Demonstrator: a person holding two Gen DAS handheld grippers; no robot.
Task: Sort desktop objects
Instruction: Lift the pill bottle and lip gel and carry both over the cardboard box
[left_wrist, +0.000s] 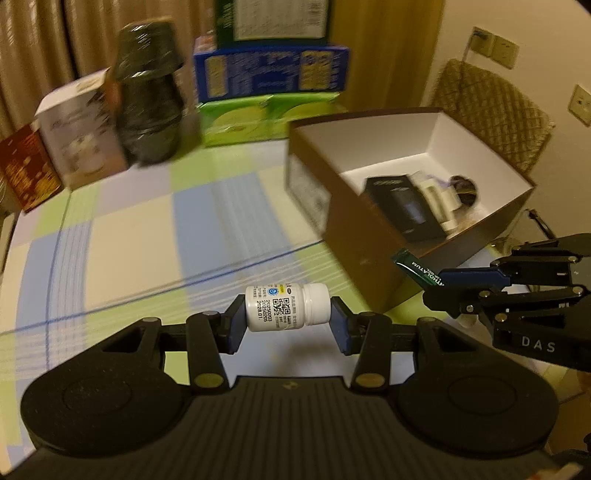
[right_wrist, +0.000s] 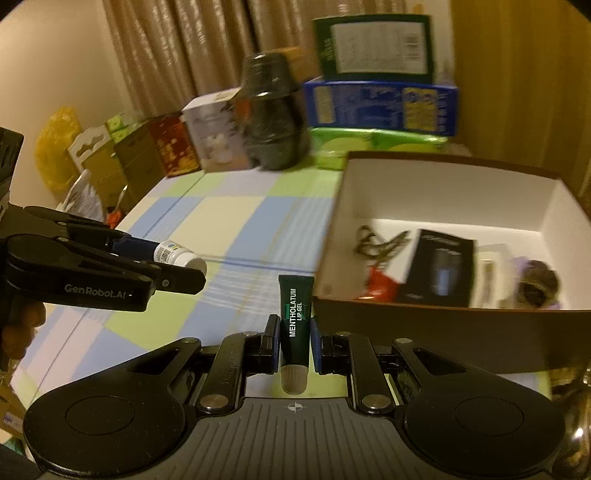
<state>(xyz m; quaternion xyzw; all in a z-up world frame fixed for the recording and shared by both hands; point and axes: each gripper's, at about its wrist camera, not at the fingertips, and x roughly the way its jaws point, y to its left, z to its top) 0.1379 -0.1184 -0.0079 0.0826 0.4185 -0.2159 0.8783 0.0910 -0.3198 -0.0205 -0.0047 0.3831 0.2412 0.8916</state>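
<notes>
My left gripper (left_wrist: 287, 320) is shut on a small white pill bottle (left_wrist: 286, 308), held sideways above the checked tablecloth; the bottle also shows in the right wrist view (right_wrist: 177, 254). My right gripper (right_wrist: 293, 339) is shut on a dark green Mentholatum lip gel tube (right_wrist: 294, 321), cap toward the camera, just left of the brown open box (right_wrist: 424, 325). The tube also shows in the left wrist view (left_wrist: 419, 271), next to the box's near corner (left_wrist: 354, 243). The box holds a black carton (right_wrist: 439, 269), a dark cord and other small items.
Along the back of the table stand a dark lidded jar (left_wrist: 147, 96), a white carton (left_wrist: 79, 136), a red carton (left_wrist: 26, 173) and stacked green, blue and dark green boxes (left_wrist: 269, 74). A wicker chair (left_wrist: 491, 110) stands behind the brown box.
</notes>
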